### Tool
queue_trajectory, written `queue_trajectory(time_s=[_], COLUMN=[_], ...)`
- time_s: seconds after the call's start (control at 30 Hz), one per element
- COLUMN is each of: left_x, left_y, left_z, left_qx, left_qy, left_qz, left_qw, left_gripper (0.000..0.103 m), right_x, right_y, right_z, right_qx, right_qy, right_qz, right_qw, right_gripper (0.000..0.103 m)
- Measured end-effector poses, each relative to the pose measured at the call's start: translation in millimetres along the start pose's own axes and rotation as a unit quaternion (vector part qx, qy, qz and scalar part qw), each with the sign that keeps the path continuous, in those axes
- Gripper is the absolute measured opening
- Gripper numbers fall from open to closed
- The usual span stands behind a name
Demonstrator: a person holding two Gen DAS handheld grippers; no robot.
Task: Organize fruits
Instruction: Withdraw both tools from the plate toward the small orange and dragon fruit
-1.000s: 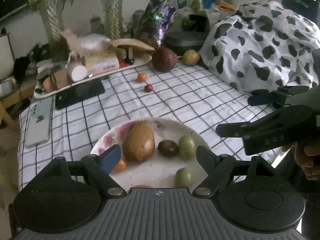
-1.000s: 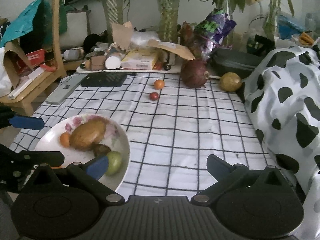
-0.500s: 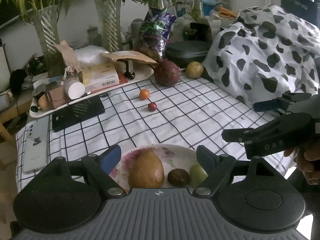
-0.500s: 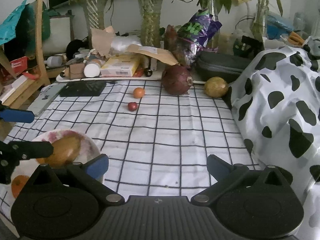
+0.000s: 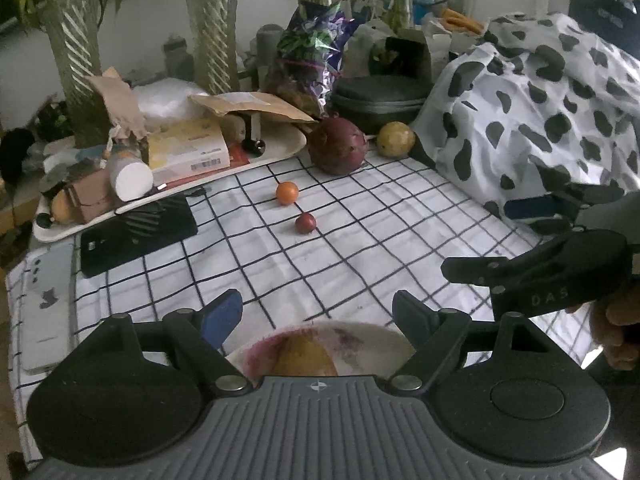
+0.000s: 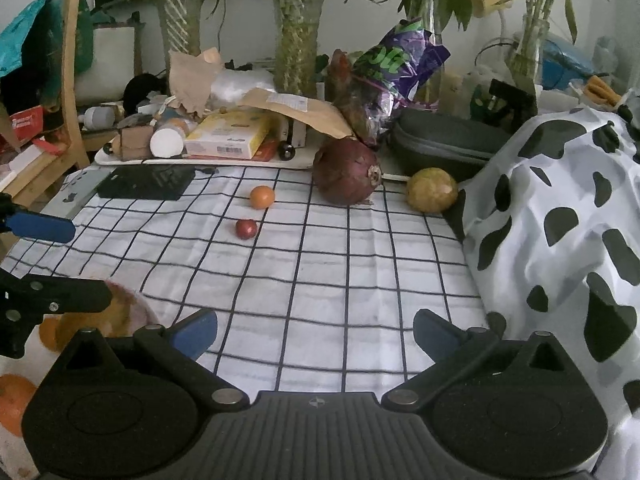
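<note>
On the checked cloth lie a small orange fruit, a small dark red fruit, a big purple-red fruit and a yellow-green round fruit. A flowered white plate near the front edge holds a brown oval fruit, mostly hidden under my left gripper. That gripper is open and empty above the plate's far rim. My right gripper is open and empty over bare cloth, right of the plate.
A cluttered white tray with boxes and paper bags lines the back. A black flat device and a pale phone lie at the left. A cow-print cloth rises on the right. Plant vases and a dark case stand behind.
Both grippers have moved forward over the table toward the loose fruits. The plate has slid down in both views and is now largely hidden. Neither gripper's opening has changed.
</note>
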State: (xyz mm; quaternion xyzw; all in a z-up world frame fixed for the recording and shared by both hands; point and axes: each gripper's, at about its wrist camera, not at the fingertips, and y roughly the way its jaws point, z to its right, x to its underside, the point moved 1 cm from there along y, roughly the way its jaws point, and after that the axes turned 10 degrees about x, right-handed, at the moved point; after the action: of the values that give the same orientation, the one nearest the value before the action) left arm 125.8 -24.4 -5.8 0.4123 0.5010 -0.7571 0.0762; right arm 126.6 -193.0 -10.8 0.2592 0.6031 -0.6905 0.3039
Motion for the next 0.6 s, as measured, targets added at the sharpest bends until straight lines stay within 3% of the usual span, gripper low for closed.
queue_trajectory(time_s=[0.6], left_x=[-37], left_y=[47], left_z=[-19], left_qx=[0.003], left_qy=[0.005], left_qz=[-0.008], left_qw=[1.0000], left_gripper=[0.082], right_x=[-32], right_y=[47], right_z=[20], right_qx=[0.014], right_qy=[0.018], right_qz=[-0.004], right_qw=[1.000], right_gripper=[0.103])
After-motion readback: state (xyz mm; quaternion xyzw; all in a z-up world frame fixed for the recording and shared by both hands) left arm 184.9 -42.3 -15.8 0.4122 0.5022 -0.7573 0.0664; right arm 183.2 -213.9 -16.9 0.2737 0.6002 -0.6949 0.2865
